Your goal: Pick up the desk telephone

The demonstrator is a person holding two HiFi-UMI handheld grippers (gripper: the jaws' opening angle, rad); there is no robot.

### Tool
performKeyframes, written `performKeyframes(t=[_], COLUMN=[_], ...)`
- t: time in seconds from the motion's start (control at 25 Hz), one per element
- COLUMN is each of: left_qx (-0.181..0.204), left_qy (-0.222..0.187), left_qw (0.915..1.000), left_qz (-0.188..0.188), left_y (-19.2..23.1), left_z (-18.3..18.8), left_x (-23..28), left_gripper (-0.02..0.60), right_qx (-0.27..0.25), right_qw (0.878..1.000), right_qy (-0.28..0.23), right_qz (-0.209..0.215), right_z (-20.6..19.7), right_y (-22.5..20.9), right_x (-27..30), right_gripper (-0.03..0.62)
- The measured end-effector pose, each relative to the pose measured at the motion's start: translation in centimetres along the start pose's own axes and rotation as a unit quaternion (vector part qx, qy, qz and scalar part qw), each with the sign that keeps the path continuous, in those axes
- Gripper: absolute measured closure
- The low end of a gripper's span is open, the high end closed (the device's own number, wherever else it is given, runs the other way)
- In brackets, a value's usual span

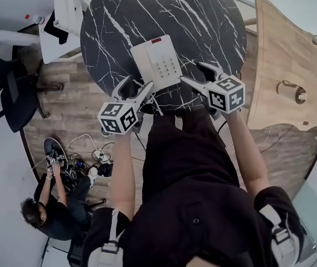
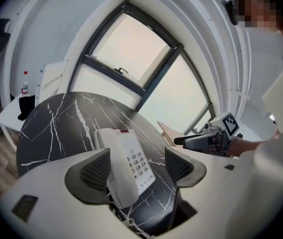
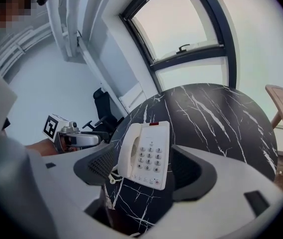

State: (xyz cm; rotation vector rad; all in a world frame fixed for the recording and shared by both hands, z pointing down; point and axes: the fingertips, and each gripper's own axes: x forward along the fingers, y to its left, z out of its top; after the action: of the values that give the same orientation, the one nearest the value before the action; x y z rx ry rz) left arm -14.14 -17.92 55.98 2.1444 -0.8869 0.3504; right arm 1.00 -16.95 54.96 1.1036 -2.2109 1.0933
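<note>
A white desk telephone (image 1: 157, 63) with a keypad, a handset on its left and a red lamp at its far end lies on a round black marble table (image 1: 203, 15). My left gripper (image 1: 136, 84) is open at the phone's near left corner. The phone (image 2: 126, 161) shows between its wide-spread jaws, the handset close to the left pad. My right gripper (image 1: 194, 73) is open at the near right corner. In the right gripper view the phone (image 3: 146, 156) lies ahead between its jaws (image 3: 143, 169). Whether either touches the phone I cannot tell.
A light wooden piece of furniture (image 1: 283, 65) stands right of the table. A dark office chair (image 1: 8, 93) and a white desk (image 1: 58, 21) are at the left. A person crouches on the floor (image 1: 52, 204) among cables. The phone's cord hangs over the near table edge.
</note>
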Motion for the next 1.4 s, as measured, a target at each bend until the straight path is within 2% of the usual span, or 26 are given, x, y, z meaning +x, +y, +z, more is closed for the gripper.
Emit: performKeyframes(t=[0.08, 0.36, 0.6, 0.84, 1.04, 1.4], left_qx=[-0.027, -0.069, -0.123, -0.145, -0.147, -0.154], left_qy=[0.006, 0.048, 0.054, 0.049, 0.055, 0.062], left_qw=[0.9996, 0.9964, 0.9909, 0.9883, 0.9876, 0.9858], left_qz=[0.001, 0.007, 0.012, -0.002, -0.009, -0.028], left_y=[1.0, 3.3, 5.1, 5.6, 5.9, 5.6], left_z=[-0.8, -3.8, -5.3, -5.5, -5.8, -5.8], left_x=[1.1, 4.2, 6.0, 6.8, 7.4, 7.7], left_gripper=[0.238, 0.222, 0.212, 0.212, 0.212, 0.213], right_qx=[0.009, 0.017, 0.028, 0.034, 0.009, 0.006], right_qw=[1.000, 0.998, 0.995, 0.992, 0.991, 0.990], right_qy=[0.015, 0.067, 0.099, 0.121, 0.135, 0.144], right_qz=[-0.002, 0.003, 0.004, 0.014, 0.010, 0.011], right_z=[-0.8, -2.8, -3.8, -4.7, -5.0, -5.5], right_y=[-0.5, -2.4, -4.0, -4.4, -4.3, -4.6], right_x=[1.2, 5.5, 9.2, 11.6, 12.6, 13.5], right_gripper=[0.255, 0.255, 0.255, 0.255, 0.255, 0.255])
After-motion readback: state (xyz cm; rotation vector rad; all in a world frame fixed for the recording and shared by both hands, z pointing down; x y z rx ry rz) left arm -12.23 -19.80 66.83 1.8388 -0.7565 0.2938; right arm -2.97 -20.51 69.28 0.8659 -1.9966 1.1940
